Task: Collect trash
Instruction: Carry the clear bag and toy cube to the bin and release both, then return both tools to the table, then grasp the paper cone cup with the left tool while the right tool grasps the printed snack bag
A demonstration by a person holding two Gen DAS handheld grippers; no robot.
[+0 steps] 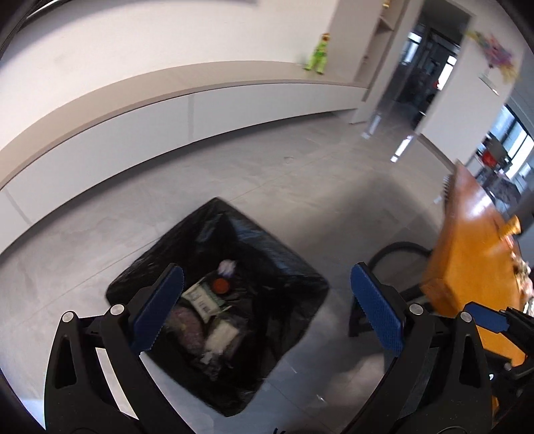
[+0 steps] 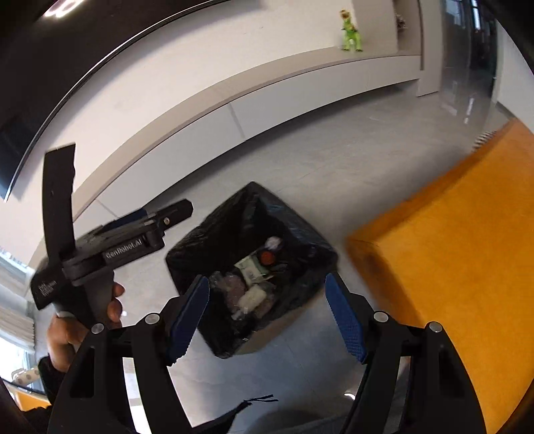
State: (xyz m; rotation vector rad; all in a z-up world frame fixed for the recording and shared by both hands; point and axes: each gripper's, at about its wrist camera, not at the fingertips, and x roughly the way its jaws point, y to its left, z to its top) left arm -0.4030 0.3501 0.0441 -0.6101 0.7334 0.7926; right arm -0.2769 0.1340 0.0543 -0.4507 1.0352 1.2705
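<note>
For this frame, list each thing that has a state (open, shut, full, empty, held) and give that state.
Square bin lined with a black plastic bag: open, partly filled with wrappers and paper.
Left gripper with blue pads: open, nothing between the fingers.
Right gripper with blue pads: open, empty.
Green toy figure: standing on the ledge.

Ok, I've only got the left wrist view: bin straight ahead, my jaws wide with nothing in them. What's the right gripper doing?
Observer: The right gripper is open too, with nothing between its pads, and it points down at the same bin.
Operator: Can you see my left gripper from there?
Observer: Yes, the left gripper is left of the bin, held by a hand on its grip.
Operator: How big is that orange table beside me?
Observer: The orange table fills the right side of the right wrist view, its corner close to the bin.
</note>
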